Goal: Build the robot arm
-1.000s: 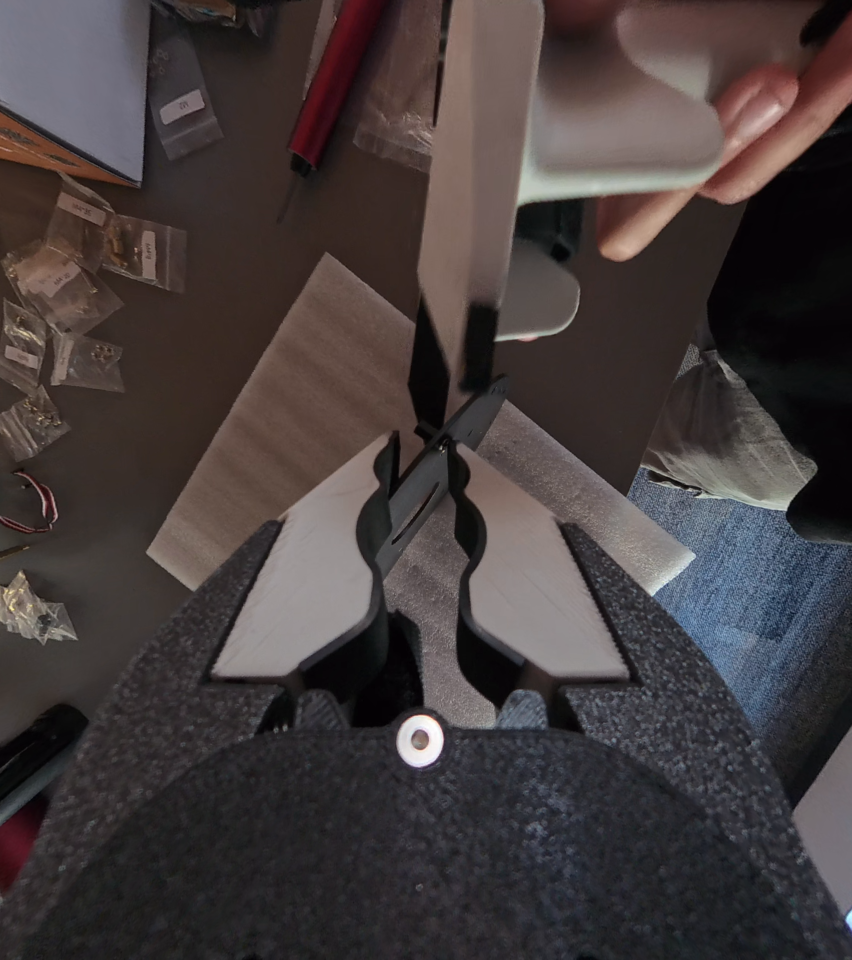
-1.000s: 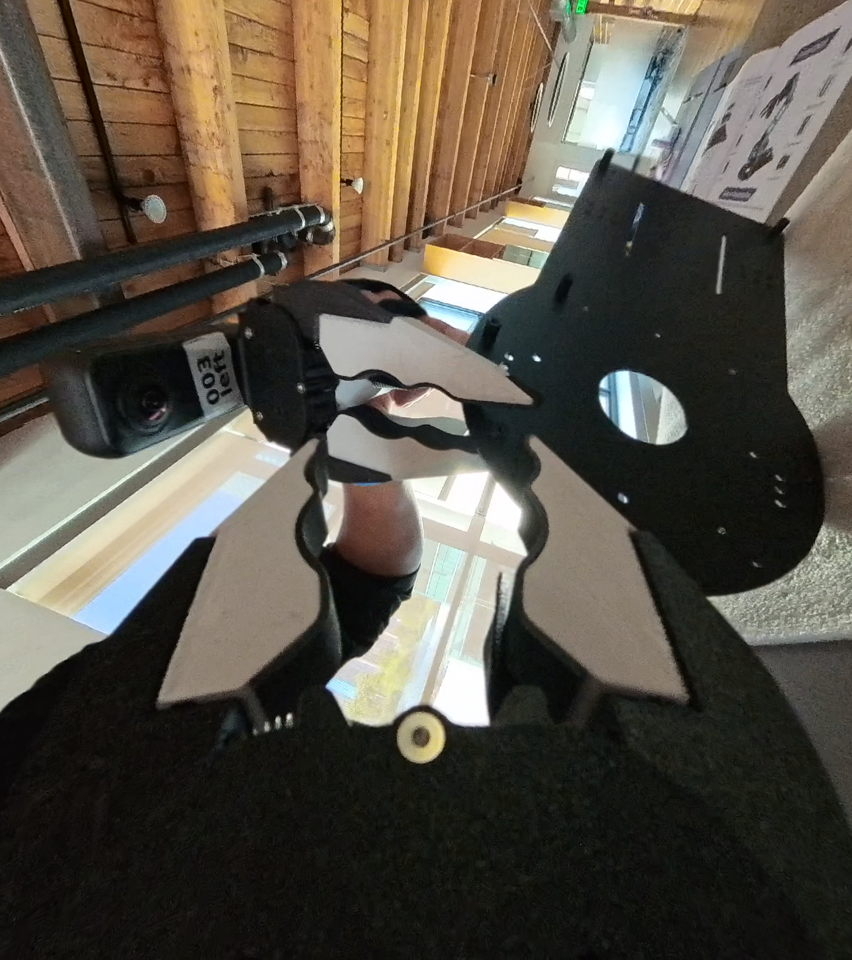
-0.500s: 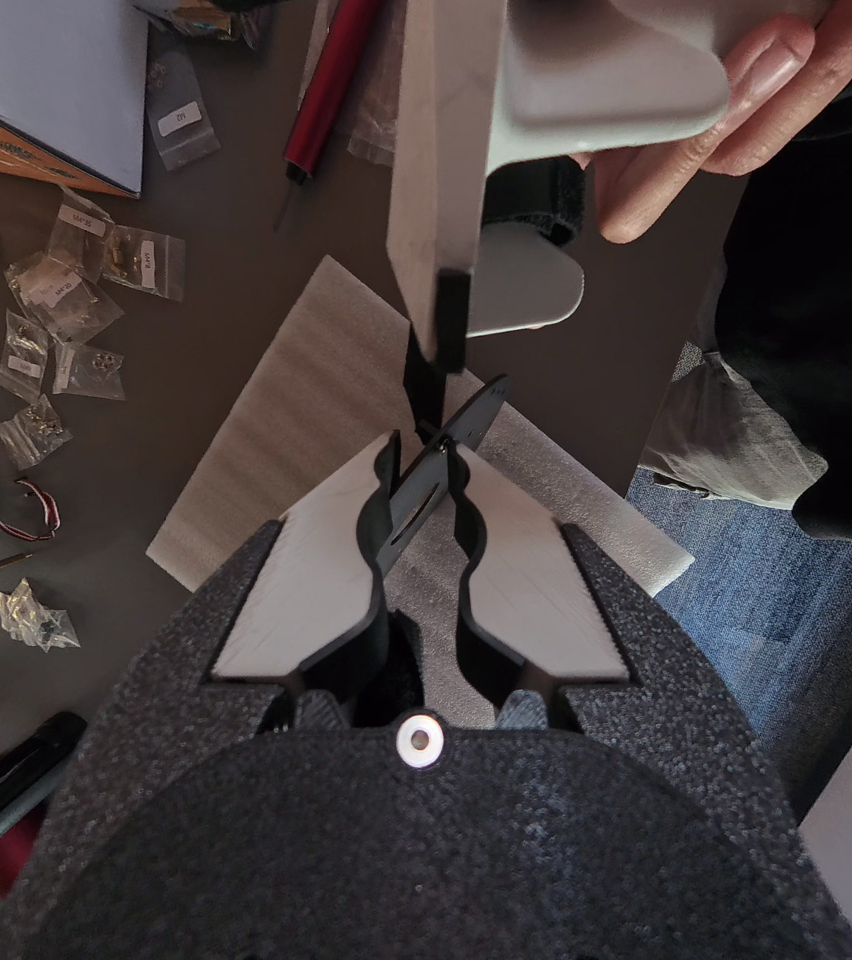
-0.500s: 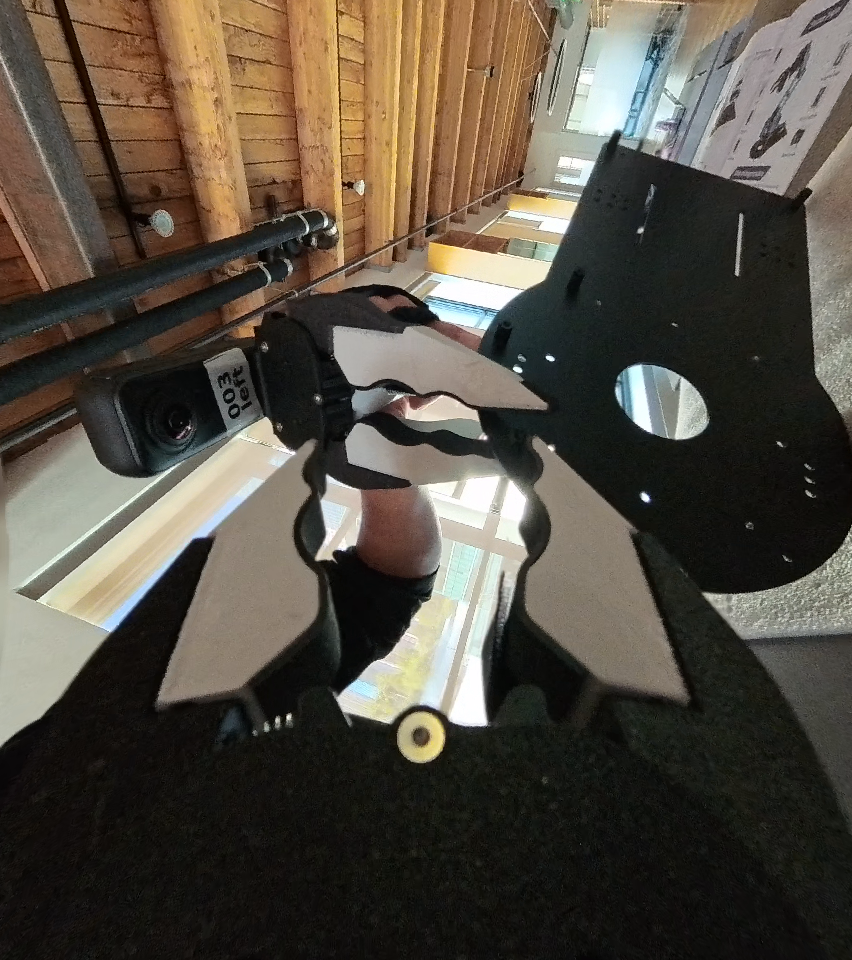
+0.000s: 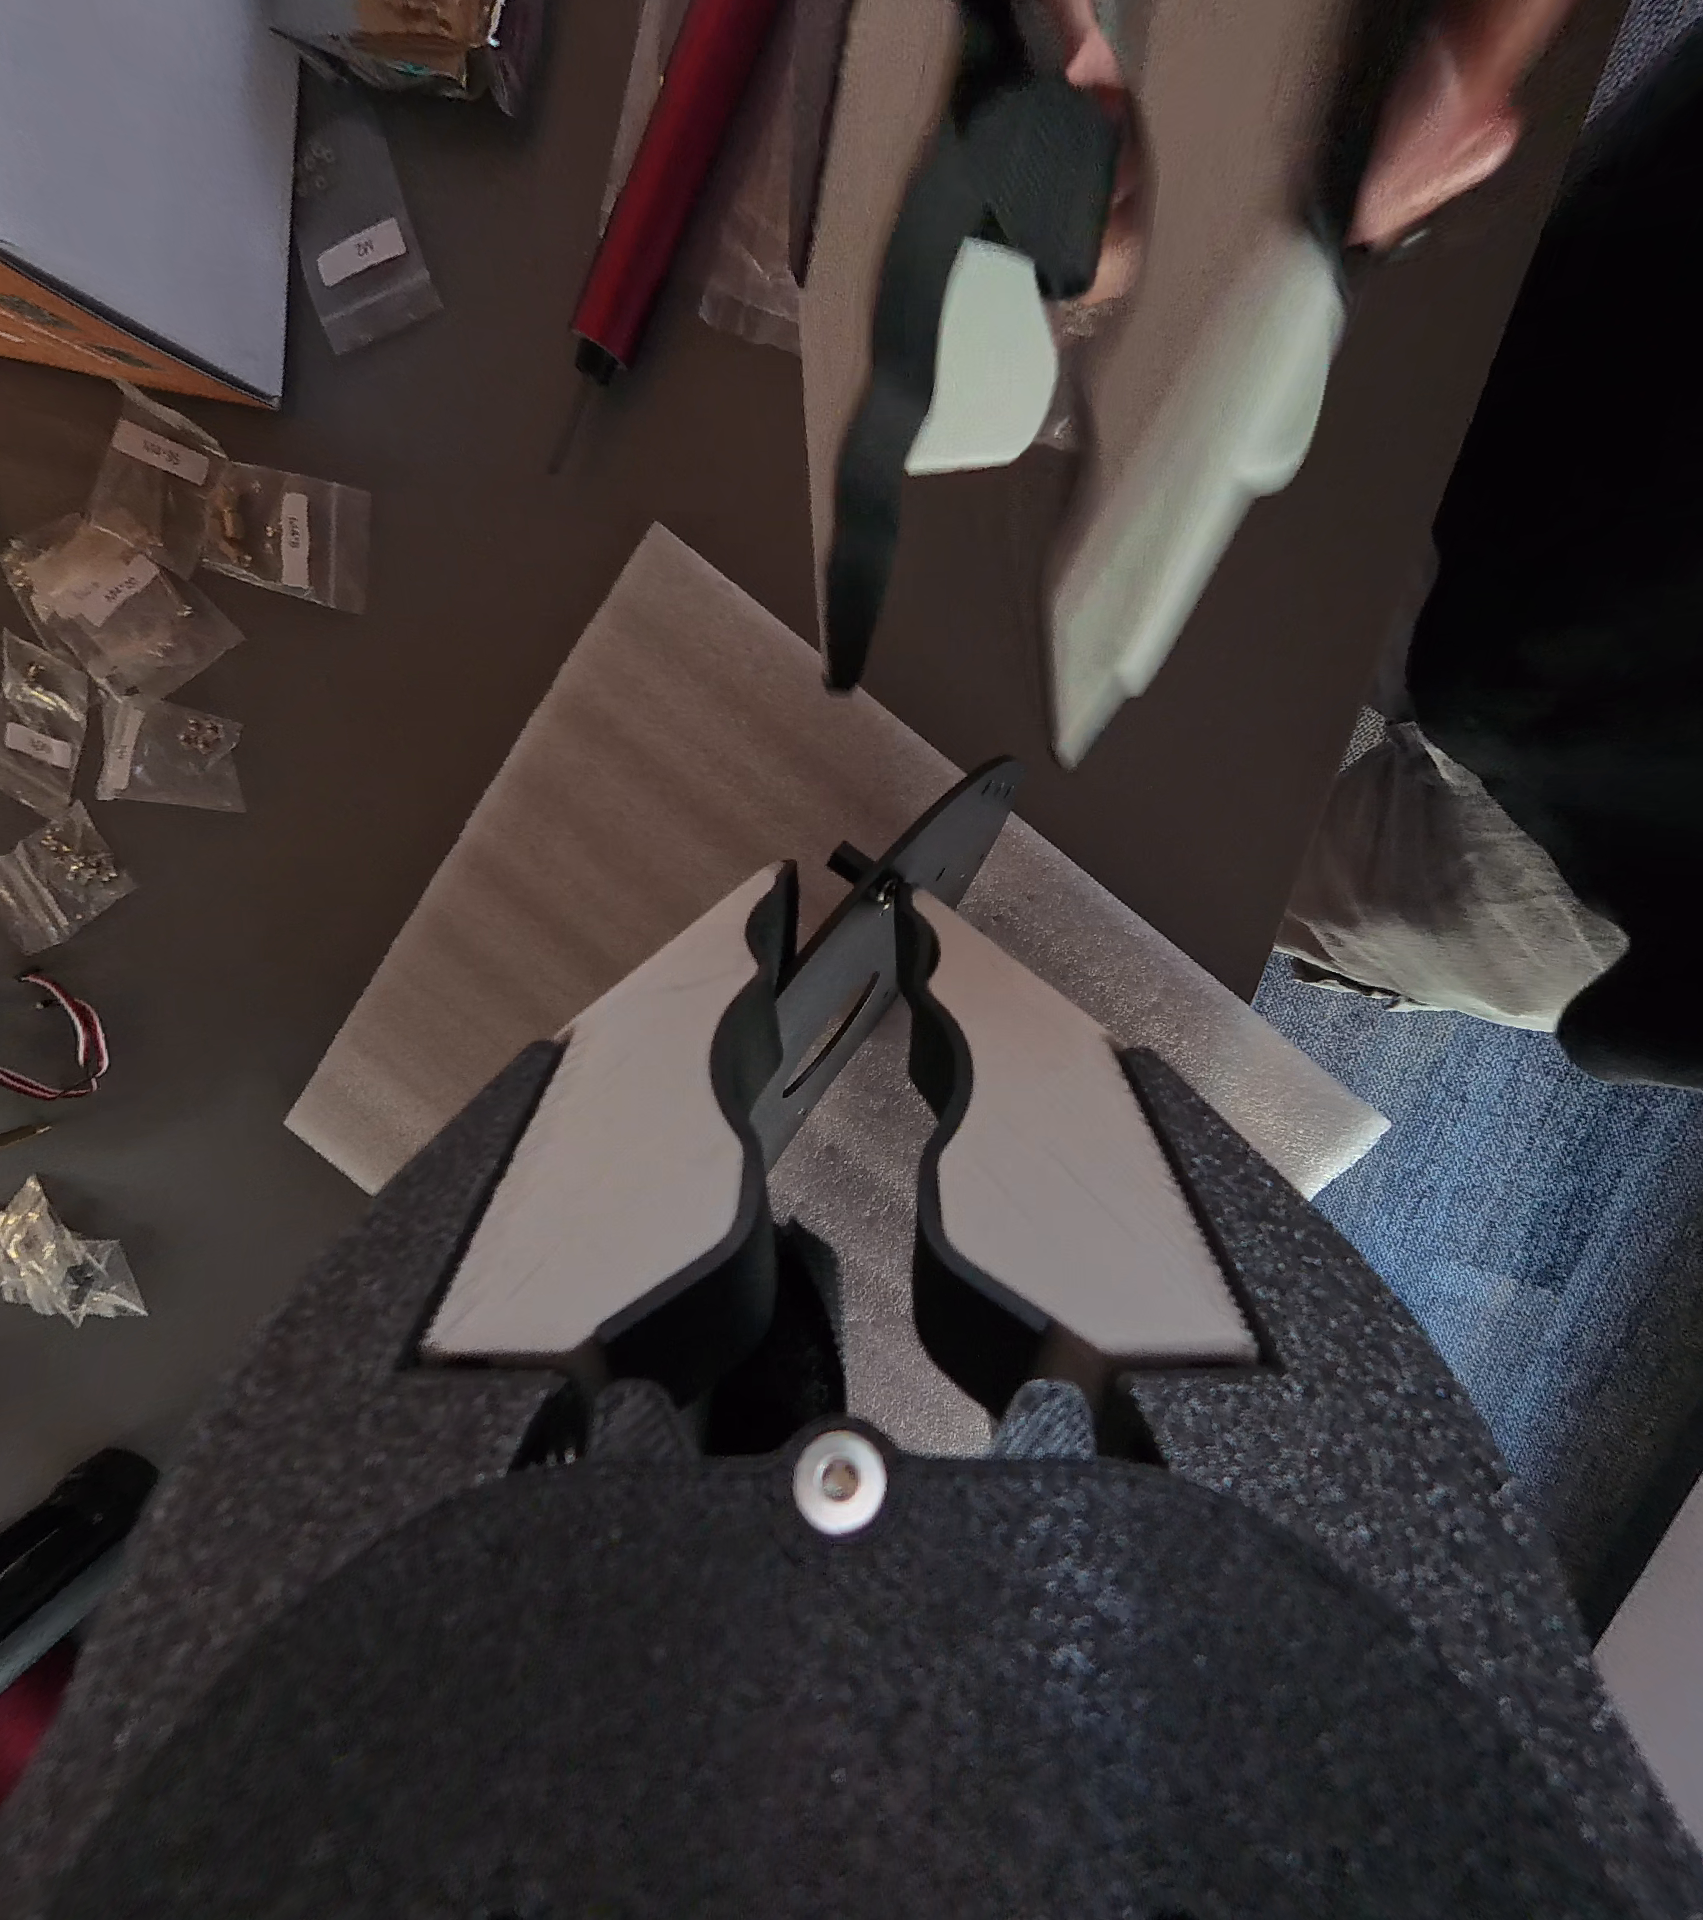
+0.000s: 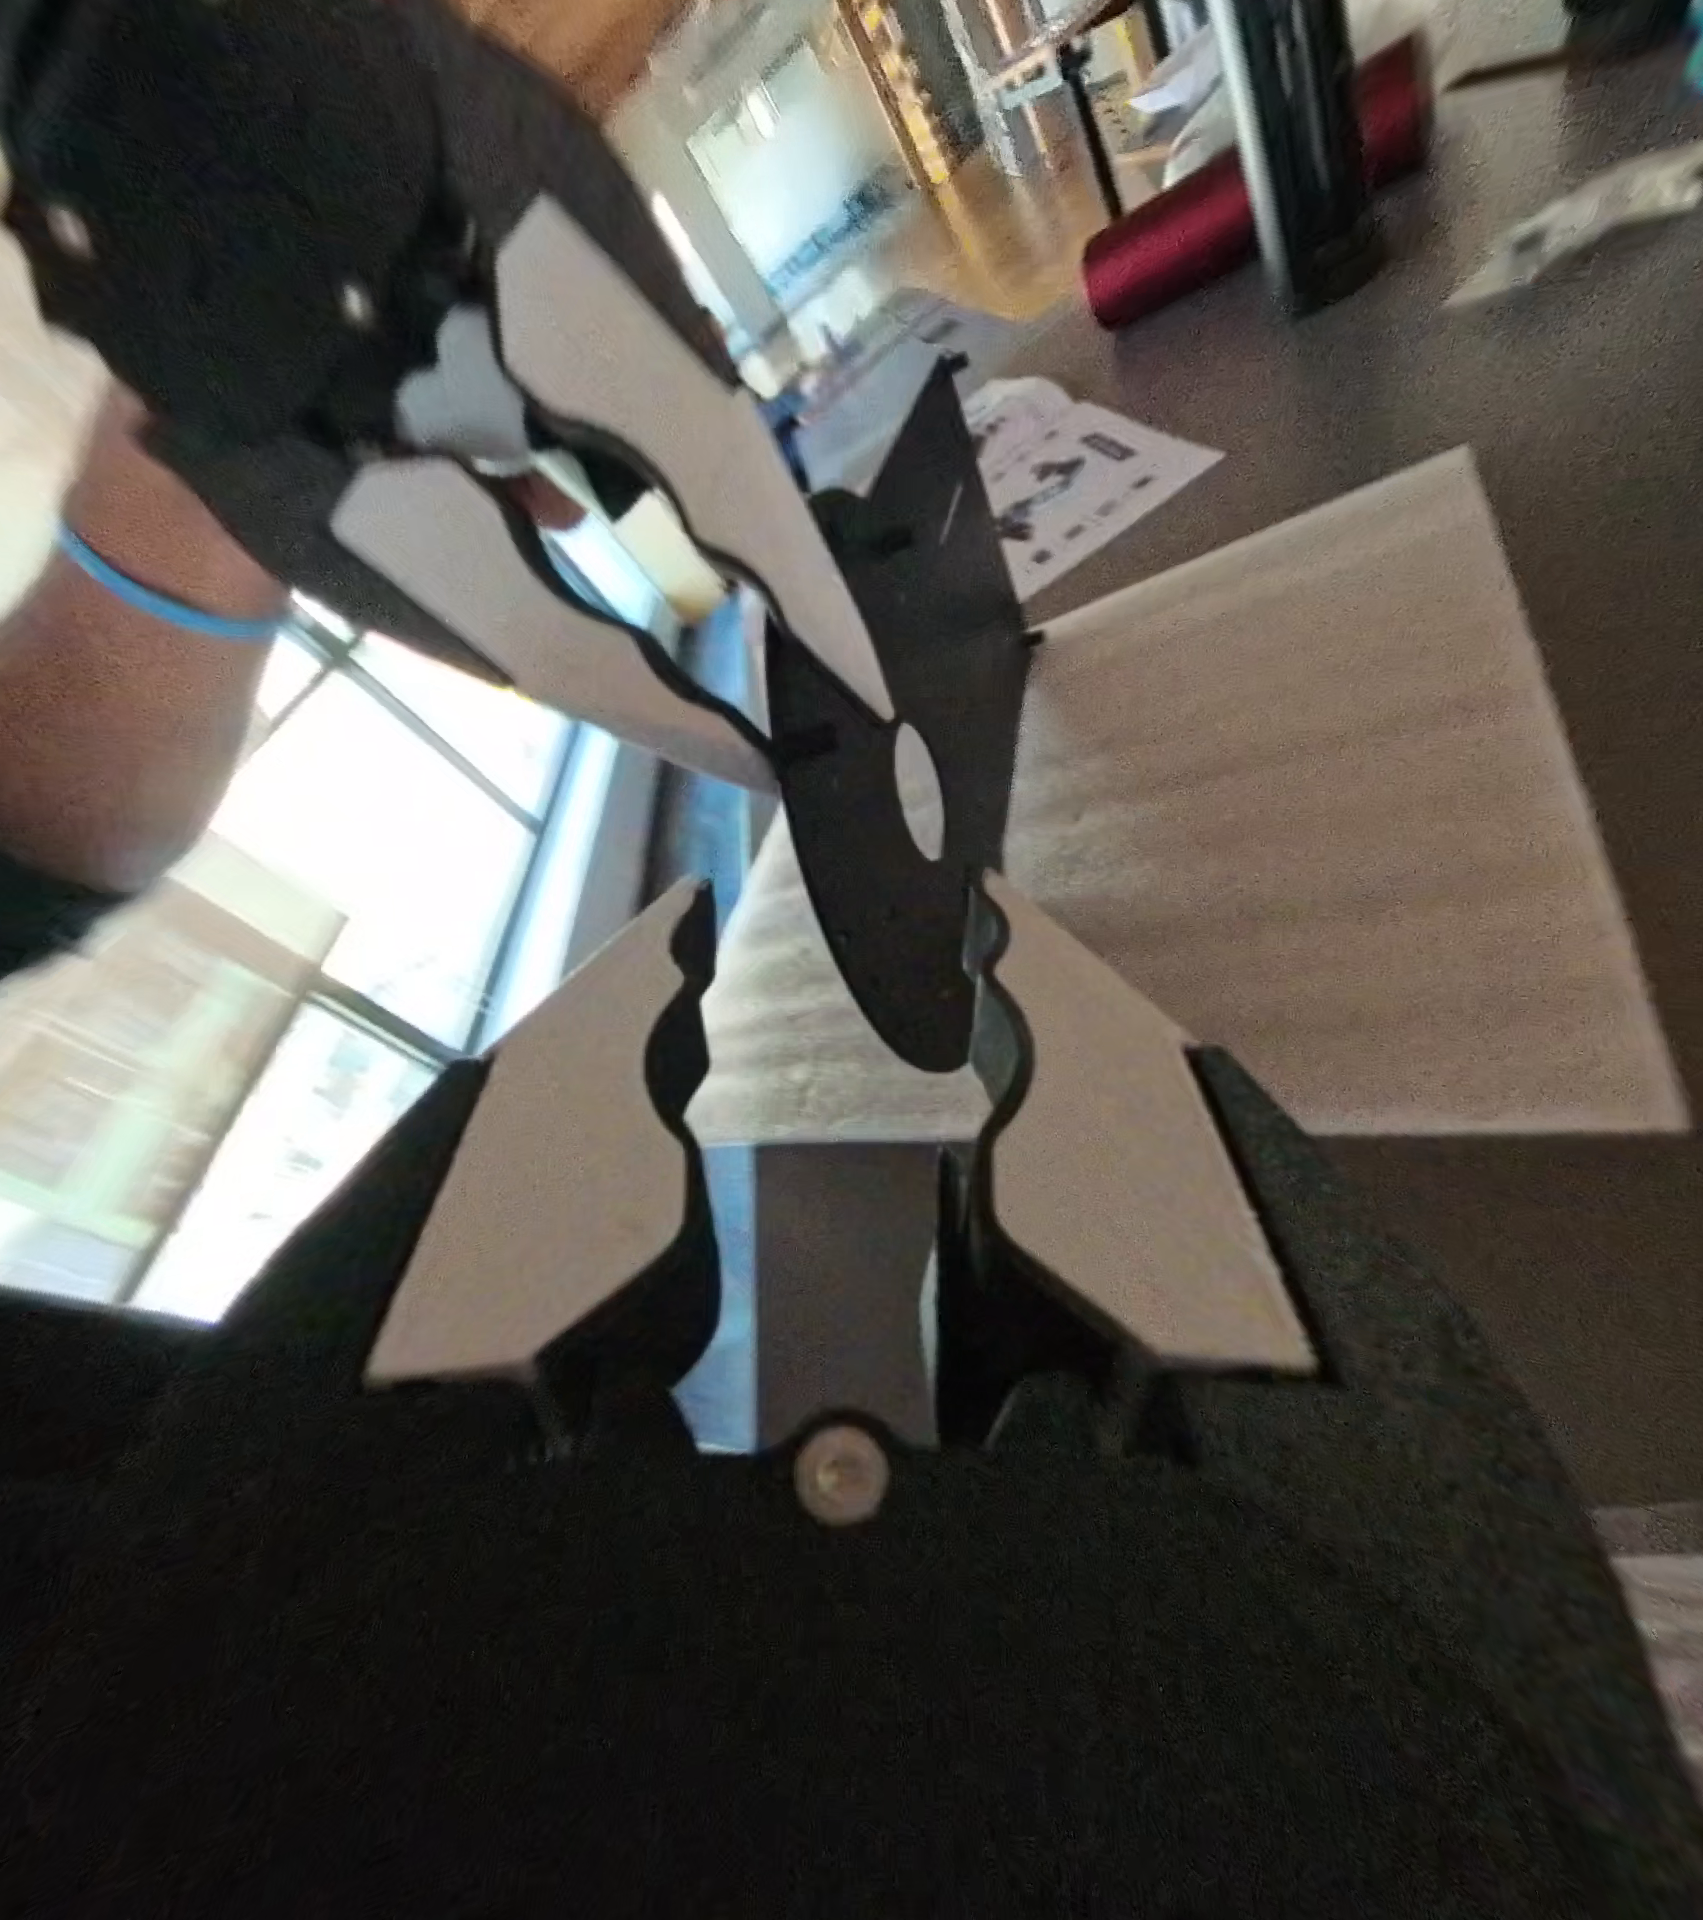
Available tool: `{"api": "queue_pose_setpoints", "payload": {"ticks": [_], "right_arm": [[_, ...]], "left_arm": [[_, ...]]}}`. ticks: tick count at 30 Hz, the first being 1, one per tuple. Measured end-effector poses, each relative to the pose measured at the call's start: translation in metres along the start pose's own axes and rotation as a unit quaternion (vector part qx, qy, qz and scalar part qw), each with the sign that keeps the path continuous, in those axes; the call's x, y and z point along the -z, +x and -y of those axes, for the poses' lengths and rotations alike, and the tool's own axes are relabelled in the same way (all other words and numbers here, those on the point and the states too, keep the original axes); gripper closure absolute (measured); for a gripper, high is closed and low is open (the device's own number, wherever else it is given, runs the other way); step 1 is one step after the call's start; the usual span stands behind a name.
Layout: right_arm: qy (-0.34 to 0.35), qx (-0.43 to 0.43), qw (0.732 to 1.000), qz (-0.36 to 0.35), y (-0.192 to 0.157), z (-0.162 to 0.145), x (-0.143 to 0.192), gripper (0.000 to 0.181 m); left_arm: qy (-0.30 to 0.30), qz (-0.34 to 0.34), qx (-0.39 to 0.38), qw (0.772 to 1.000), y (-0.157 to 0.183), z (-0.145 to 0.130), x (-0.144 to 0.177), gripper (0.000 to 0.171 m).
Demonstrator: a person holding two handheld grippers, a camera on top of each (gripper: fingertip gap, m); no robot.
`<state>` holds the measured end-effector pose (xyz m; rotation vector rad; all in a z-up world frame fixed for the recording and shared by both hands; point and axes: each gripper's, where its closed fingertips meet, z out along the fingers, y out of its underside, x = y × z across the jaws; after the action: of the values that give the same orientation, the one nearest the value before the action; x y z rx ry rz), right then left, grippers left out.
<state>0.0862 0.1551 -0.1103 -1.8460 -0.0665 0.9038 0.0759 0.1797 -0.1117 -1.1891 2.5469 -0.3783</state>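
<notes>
Left tongs (image 5: 847, 914) clamped on black plate (image 5: 930, 852) above foam sheet (image 5: 598, 810); right tongs (image 6: 836, 914) agape at twelve o'clock.

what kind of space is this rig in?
Probably a workshop or office bench set up for kit assembly: small labelled hardware bags on a dark table, a foam sheet, and the left gripper holding a drilled black plate. Big windows behind.
</notes>
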Motion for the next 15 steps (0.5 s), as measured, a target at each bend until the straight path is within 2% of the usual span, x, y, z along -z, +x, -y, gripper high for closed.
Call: {"api": "queue_pose_setpoints", "payload": {"ticks": [2,5,6,7,8,9,10,13,15], "right_arm": [[-0.031,0.080,0.996,-0.034,-0.006,-0.008,-0.014,0.129],[-0.054,0.132,0.985,-0.100,-0.002,-0.007,-0.033,0.155],[-0.067,0.147,0.979,-0.121,0.001,-0.008,-0.036,0.177],[-0.076,0.162,0.973,-0.144,0.003,-0.007,-0.037,0.181],[-0.083,0.176,0.968,-0.159,0.004,-0.007,-0.037,0.180],[-0.090,0.186,0.964,-0.166,0.005,-0.007,-0.036,0.179],[-0.094,0.189,0.963,-0.169,0.005,-0.008,-0.036,0.179],[-0.103,0.200,0.958,-0.178,0.005,-0.007,-0.037,0.179],[-0.109,0.200,0.956,-0.185,0.003,-0.007,-0.038,0.179]], "left_arm": [[0.001,-0.001,0.000,1.000,0.001,0.000,0.000,0.154],[0.004,0.002,-0.001,1.000,0.001,0.000,0.001,0.153],[0.007,0.005,-0.001,1.000,0.001,0.000,0.001,0.152],[0.009,0.014,-0.001,1.000,-0.001,0.000,0.002,0.148],[0.015,0.031,-0.001,0.999,-0.004,-0.001,0.007,0.134],[0.035,0.050,-0.002,0.998,-0.008,-0.001,0.016,0.111],[0.072,0.066,0.004,0.995,-0.010,0.004,0.030,0.105],[0.219,0.083,0.065,0.970,0.000,0.005,0.091,0.103],[0.294,0.112,0.124,0.941,0.010,-0.021,0.123,0.103]]}}
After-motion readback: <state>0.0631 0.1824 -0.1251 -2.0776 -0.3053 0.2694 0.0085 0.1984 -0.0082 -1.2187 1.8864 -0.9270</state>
